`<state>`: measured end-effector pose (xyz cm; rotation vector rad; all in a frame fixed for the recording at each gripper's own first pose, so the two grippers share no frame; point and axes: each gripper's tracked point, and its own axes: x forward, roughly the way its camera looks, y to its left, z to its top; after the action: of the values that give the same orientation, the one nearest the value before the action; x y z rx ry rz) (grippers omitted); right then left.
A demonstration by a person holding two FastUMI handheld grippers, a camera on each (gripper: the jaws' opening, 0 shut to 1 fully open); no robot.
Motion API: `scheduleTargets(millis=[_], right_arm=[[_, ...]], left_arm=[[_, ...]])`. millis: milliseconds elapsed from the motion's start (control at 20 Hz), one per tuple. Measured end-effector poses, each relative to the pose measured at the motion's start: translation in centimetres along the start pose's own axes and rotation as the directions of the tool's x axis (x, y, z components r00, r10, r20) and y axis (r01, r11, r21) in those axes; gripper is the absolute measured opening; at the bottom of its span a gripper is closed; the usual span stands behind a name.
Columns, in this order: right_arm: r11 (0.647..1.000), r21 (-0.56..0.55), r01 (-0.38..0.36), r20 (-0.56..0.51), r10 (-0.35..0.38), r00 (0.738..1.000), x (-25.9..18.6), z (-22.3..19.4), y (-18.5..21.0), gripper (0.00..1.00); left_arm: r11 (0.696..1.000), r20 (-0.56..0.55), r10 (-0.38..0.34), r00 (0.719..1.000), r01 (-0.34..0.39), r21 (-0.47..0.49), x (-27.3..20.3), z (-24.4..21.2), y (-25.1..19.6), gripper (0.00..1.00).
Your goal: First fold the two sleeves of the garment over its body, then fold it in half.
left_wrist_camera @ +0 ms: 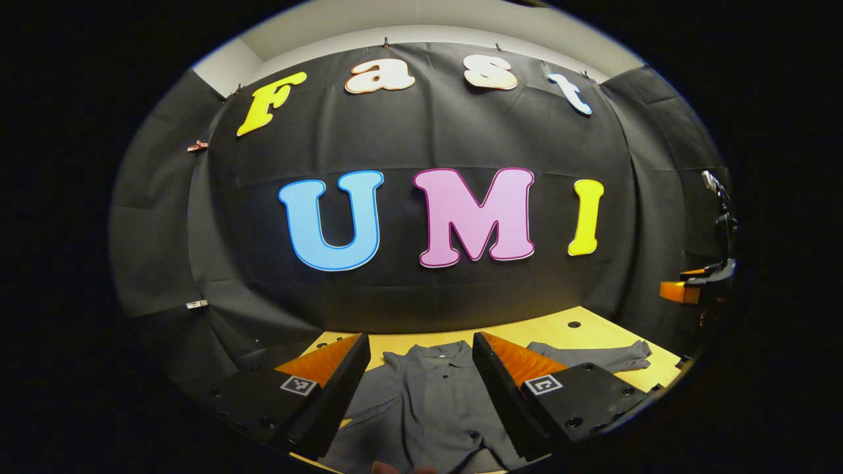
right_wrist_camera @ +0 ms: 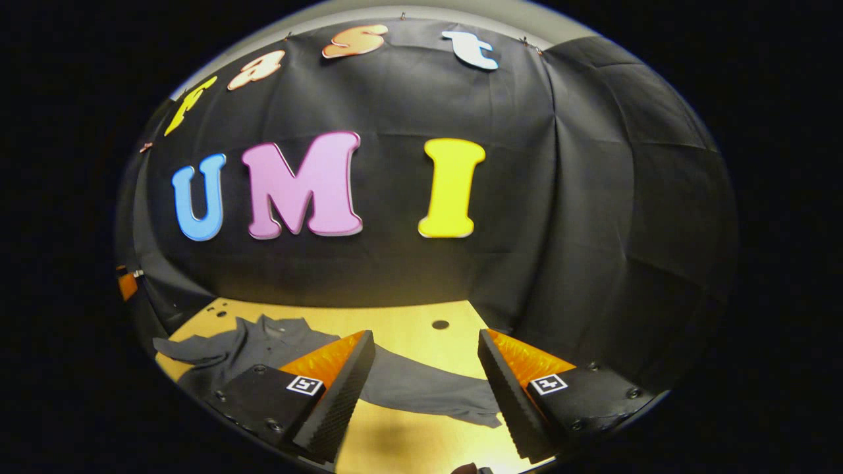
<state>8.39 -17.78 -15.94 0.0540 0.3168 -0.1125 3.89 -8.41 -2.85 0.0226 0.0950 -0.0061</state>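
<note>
left claw (left_wrist_camera: pixel 418 378) open above grey shirt (left_wrist_camera: pixel 428 395), sleeves unfolded, wooden table (left_wrist_camera: pixel 560 329)

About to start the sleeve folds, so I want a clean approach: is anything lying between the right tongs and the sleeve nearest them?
Nothing visible. The right tongs hang open above the table, and the grey shirt's sleeve lies flat and spread between their fingers, with bare wood around it.

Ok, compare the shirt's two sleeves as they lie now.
In the right gripper view, the right sleeve stretches out long and flat across the table, while the left sleeve lies shorter and bunched near the table's edge. Both are grey, spread away from the shirt body, neither folded over yet.
</note>
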Motion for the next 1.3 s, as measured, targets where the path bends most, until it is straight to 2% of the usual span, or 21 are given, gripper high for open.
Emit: scheduleTargets(millis=[150, 350, 650, 950, 1000, 1050, 1100, 1150, 1200, 1250, 1300], right_arm=[[1.0, -0.026, 0.013, -0.095, -0.015, 0.995, 2.8, -4.7, -2.9, 0.98], [0.999, -0.013, 0.038, -0.223, -0.04, 0.974, 6.7, -11.3, -6.1, 0.98], [0.996, 0.054, 0.076, -0.395, -0.049, 0.918, 10.9, -20.1, -9.4, 0.98], [0.991, 0.088, 0.099, -0.48, -0.045, 0.876, 13.0, -24.8, -10.7, 0.98], [0.992, 0.088, 0.095, -0.501, -0.038, 0.865, 13.0, -25.7, -10.5, 0.9], [0.994, 0.067, 0.091, -0.54, -0.04, 0.841, 12.7, -27.0, -10.2, 0.99], [0.996, 0.028, 0.08, -0.499, -0.055, 0.865, 13.7, -26.7, -10.1, 0.89], [0.998, 0.019, 0.054, -0.517, -0.037, 0.855, 13.1, -27.0, -9.5, 0.85], [0.998, 0.014, 0.054, -0.493, -0.04, 0.869, 13.1, -26.9, -9.4, 0.81], [0.999, 0.03, 0.034, -0.499, -0.015, 0.867, 13.2, -27.0, -9.0, 0.82], [0.999, 0.036, 0.02, -0.482, 0.0, 0.876, 13.6, -26.7, -8.3, 0.58]], left_arm=[[0.999, -0.039, 0.037, 0.999, -0.037, -0.016, 0.8, -1.0, -0.3, 0.96], [0.995, -0.082, 0.089, 0.993, -0.091, -0.026, 1.7, -2.0, -0.4, 0.96], [0.988, -0.137, 0.155, 0.978, -0.154, 0.015, 2.5, -3.4, -0.6, 0.97], [0.985, -0.155, 0.168, 0.974, -0.161, 0.055, 3.4, -3.6, -1.3, 0.96], [0.985, -0.163, 0.171, 0.972, -0.164, 0.056, 3.5, -4.0, -1.3, 0.97], [0.984, -0.169, 0.178, 0.969, -0.171, 0.057, 3.5, -3.9, -1.2, 0.97], [0.983, -0.175, 0.183, 0.967, -0.176, 0.058, 3.5, -4.1, -1.1, 0.97], [0.982, -0.181, 0.187, 0.965, -0.179, 0.061, 3.5, -4.1, -1.0, 0.96], [0.98, -0.185, 0.195, 0.963, -0.186, 0.066, 3.3, -4.2, -0.7, 0.97], [0.979, -0.19, 0.2, 0.961, -0.19, 0.07, 3.2, -4.1, -0.5, 0.97], [0.978, -0.191, 0.204, 0.96, -0.194, 0.073, 3.1, -4.2, -0.3, 0.97]])
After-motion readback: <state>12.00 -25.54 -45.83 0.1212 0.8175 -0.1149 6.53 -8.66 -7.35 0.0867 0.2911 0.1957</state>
